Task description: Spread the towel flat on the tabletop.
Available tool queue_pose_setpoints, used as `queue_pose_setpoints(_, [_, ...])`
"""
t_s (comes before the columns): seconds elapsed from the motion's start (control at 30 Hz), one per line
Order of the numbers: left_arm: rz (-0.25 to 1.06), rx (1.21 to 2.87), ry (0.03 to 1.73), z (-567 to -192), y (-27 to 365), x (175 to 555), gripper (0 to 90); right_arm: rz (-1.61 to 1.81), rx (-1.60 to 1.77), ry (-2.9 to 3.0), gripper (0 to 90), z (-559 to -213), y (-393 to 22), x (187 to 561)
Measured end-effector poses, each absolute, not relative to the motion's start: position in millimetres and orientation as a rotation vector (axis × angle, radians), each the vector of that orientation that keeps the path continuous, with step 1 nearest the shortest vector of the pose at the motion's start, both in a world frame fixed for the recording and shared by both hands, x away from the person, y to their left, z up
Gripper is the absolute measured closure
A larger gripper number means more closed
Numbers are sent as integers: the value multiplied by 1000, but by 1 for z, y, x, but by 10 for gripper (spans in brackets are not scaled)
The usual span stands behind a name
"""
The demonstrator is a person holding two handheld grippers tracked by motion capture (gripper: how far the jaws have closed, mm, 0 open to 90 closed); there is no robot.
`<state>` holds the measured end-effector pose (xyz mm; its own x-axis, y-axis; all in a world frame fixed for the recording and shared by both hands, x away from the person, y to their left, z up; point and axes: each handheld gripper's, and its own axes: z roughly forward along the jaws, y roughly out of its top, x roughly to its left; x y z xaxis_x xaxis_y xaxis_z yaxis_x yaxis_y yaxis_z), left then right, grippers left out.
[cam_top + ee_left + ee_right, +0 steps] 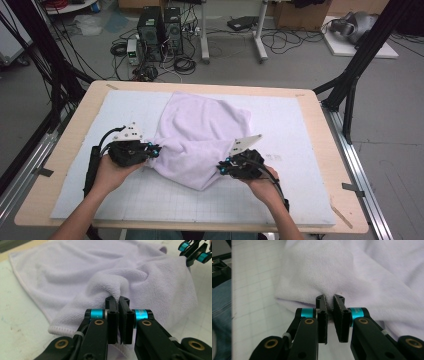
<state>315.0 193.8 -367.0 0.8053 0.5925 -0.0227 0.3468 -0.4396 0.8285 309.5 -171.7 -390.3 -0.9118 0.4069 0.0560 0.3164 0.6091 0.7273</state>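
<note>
Lavender towel (200,137) lies rumpled at frame centre on the gridded mat (300,125). Left gripper (156,149) and right gripper (223,168) each pinch its near edge, jaws closed on cloth. Grasp done; spreading or folding remains.

Wooden table (70,145) carries white gridded mat (300,145); beyond far edge, two black computer towers (160,30) on grey floor (300,65) among tangled cables (185,64); black frame struts (360,55) at both sides.
</note>
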Motion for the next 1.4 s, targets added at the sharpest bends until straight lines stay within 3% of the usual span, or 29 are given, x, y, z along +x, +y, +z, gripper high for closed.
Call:
queue_pose_setpoints(0.3, [360, 2104, 722, -371, 181, 328, 862, 1155, 664, 2668, 827, -372, -213, 299])
queue_pose_setpoints(0.57, [368, 2101, 947, -413, 182, 392, 862, 1144, 875, 2609, 827, -387, -212, 369])
queue_pose_setpoints(0.7, [353, 2108, 1003, -427, 182, 407, 845, 1106, 942, 2605, 820, -398, -204, 396])
queue_pose_setpoints(0.83, [344, 2088, 977, -417, 188, 400, 731, 1112, 951, 2602, 799, -400, -204, 399])
queue_pose_setpoints(1.0, [353, 2024, 949, -394, 201, 384, 619, 1153, 922, 2579, 706, -386, -209, 383])
queue_pose_setpoints(1.4, [325, 2095, 757, -377, 194, 334, 576, 1241, 704, 2580, 592, -368, -198, 331])
